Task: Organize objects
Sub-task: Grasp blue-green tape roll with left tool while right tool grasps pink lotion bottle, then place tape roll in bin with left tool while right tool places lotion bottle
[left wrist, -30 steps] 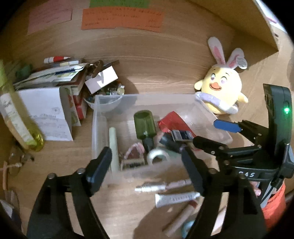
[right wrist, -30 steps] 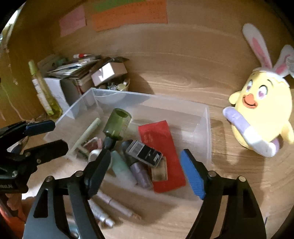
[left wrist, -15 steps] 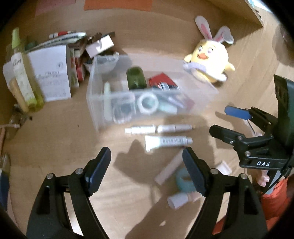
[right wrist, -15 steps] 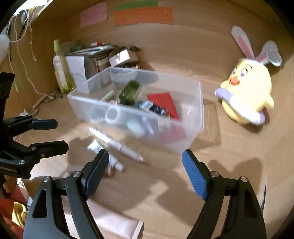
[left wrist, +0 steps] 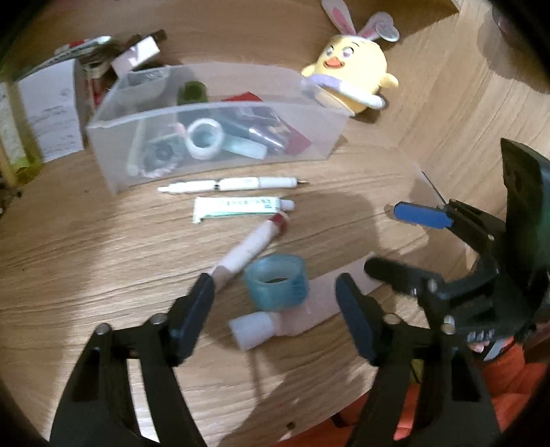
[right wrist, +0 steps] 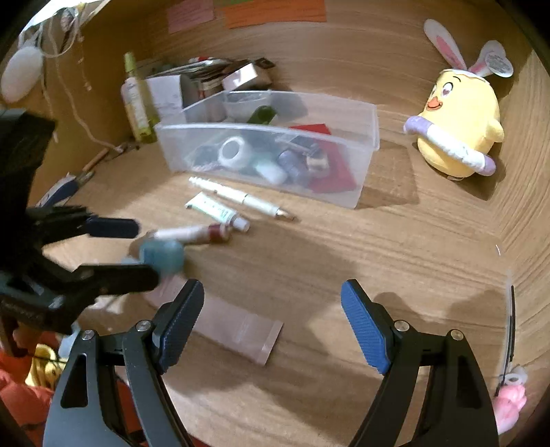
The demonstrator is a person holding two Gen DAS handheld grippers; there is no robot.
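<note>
Above the wood-grain desk (left wrist: 103, 247), both grippers gape, left gripper (left wrist: 275, 302) just narrowing around a translucent blue cap (left wrist: 276, 282).

Matt wood-grain table (left wrist: 103, 247), clear plastic bin (left wrist: 213, 113), plush cloth chick (right wrist: 457, 123)

No readable text anywhere. White tube (left wrist: 237, 208) on bench (left wrist: 103, 247): green printed band, letters blurred, illegible. White paper box (left wrist: 51, 113) at left: faint dark marks, not legible. Orange note (right wrist: 275, 12) and pink note (right wrist: 189, 15) on back wall: handwriting too small to read. Round tag (right wrist: 496, 63) on plush chick's ear (right wrist: 484, 62): print unreadable. Yellow-green bottle (right wrist: 135, 103): label blurred. Dark small box (right wrist: 304, 146) in clear bin (right wrist: 367, 137): white label patch, no legible characters.
</note>
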